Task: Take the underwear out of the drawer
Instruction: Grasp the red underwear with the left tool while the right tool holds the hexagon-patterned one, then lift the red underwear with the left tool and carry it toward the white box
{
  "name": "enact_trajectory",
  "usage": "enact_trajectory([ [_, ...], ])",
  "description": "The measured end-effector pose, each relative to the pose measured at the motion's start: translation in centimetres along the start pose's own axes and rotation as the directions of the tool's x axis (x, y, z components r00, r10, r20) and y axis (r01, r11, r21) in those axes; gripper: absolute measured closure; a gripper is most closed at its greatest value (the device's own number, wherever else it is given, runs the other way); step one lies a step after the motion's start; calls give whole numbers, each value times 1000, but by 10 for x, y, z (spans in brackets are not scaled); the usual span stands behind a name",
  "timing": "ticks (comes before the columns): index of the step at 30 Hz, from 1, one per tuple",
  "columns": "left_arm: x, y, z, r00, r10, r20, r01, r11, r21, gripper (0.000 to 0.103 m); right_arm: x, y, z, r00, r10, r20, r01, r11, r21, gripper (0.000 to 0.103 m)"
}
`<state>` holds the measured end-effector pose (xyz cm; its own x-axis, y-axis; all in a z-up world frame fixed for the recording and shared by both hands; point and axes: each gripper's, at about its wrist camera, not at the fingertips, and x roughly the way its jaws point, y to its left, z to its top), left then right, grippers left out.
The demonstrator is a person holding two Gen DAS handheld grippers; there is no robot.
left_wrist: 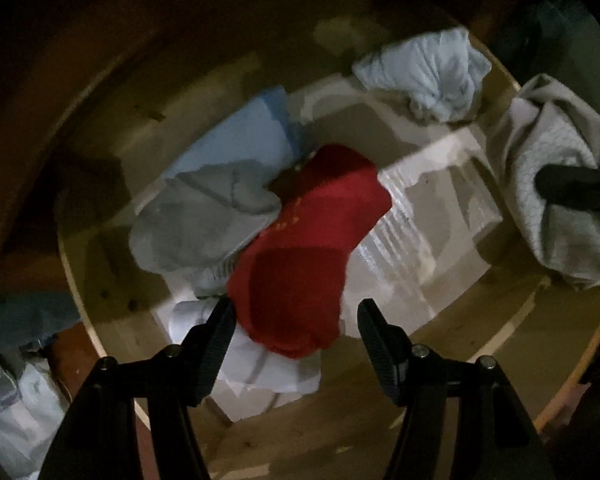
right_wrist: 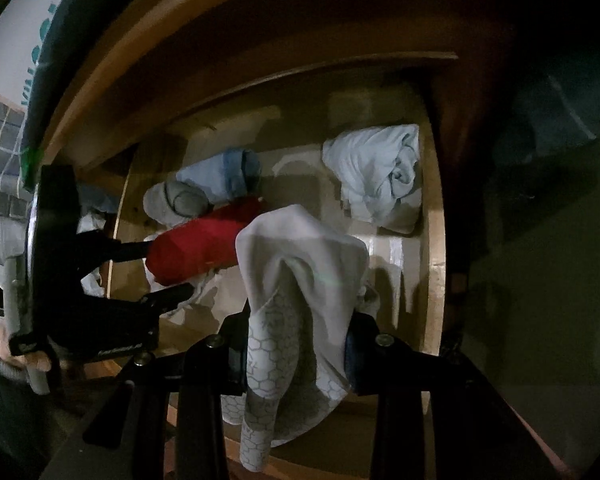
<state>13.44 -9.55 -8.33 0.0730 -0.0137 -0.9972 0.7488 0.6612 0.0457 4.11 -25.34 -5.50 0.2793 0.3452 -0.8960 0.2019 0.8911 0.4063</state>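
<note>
The wooden drawer (left_wrist: 112, 312) is seen pulled out beneath both tongs. A clear divider tray (left_wrist: 432, 216) lies inside it, ahead of the left gripper (left_wrist: 294, 318), whose jaws are parted above a red garment (left_wrist: 312, 248), without pressing it. Grey patterned underwear (right_wrist: 300, 280) is clamped in the right gripper (right_wrist: 296, 354) and held lifted over the drawer's near edge. A pale blue bundle (right_wrist: 376, 176) is seen beyond it.
</note>
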Motion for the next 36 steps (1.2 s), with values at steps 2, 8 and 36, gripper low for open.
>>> enact_trajectory([
  [2, 8, 3, 2, 999, -25, -27, 25, 1000, -12, 38, 1, 1, 0, 1000, -4, -3, 4, 1000, -6, 70],
  [8, 18, 10, 12, 999, -27, -35, 26, 999, -36, 38, 5, 4, 0, 1000, -2, -17, 1, 1000, -16, 70],
  [36, -91, -2, -51, 981, -85, 177, 108, 986, -127, 71, 3, 22, -5, 996, -89, 28, 91, 989, -118, 69],
])
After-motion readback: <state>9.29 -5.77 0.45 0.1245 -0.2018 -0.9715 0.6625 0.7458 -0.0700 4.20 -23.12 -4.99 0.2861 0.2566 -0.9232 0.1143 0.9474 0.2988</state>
